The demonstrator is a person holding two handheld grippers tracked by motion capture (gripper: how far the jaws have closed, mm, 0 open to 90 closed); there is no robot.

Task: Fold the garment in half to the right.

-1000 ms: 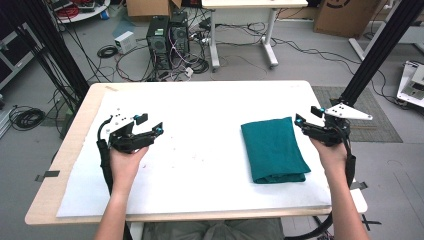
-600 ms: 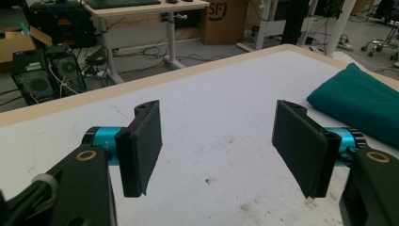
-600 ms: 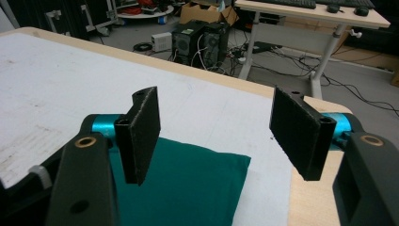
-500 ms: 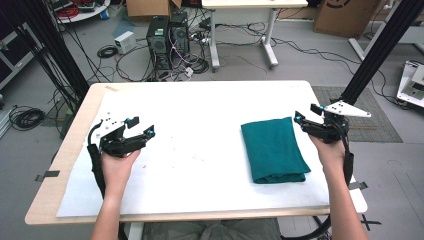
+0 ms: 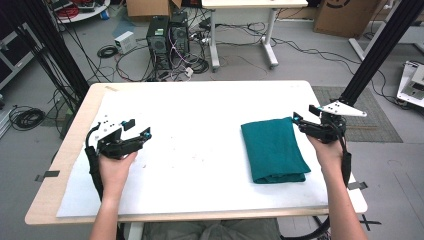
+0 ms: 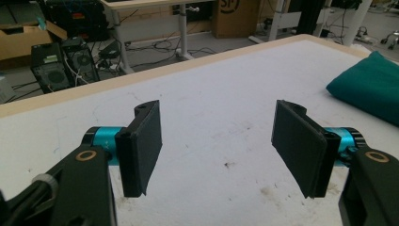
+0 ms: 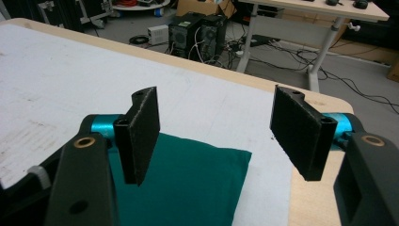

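Nearest you, at the bottom of the high view, your two forearms come up over the front edge of the desk (image 5: 200,220). Your left claw (image 5: 133,131) sits in the left middle of that frame, over the bare white desk top, with its jaws spread wide and nothing between them. The left gripper view agrees: the two black pads stand well apart at either side of the frame, with only scuffed white surface showing in the gap. Your right claw (image 5: 303,115) sits in the right middle of the high view, close to the desk's right edge, and its jaws are also spread with nothing held.

The folded green cloth (image 5: 272,150) lies flat on the desk, right of centre in the high view, just beside your right claw and well apart from your left one. Whether the right claw's tips touch the cloth's upper right corner cannot be told from above. In the right gripper view the cloth (image 7: 188,183) fills the lower middle of the frame, below and between the open pads, and its far corner ends short of the desk edge. In the left gripper view a piece of the cloth (image 6: 371,87) shows at the right edge of the frame.

Beyond the desk, at the top of the high view, two computer towers (image 5: 167,37) stand on the floor among loose cables, with a second table (image 5: 250,5) behind them.
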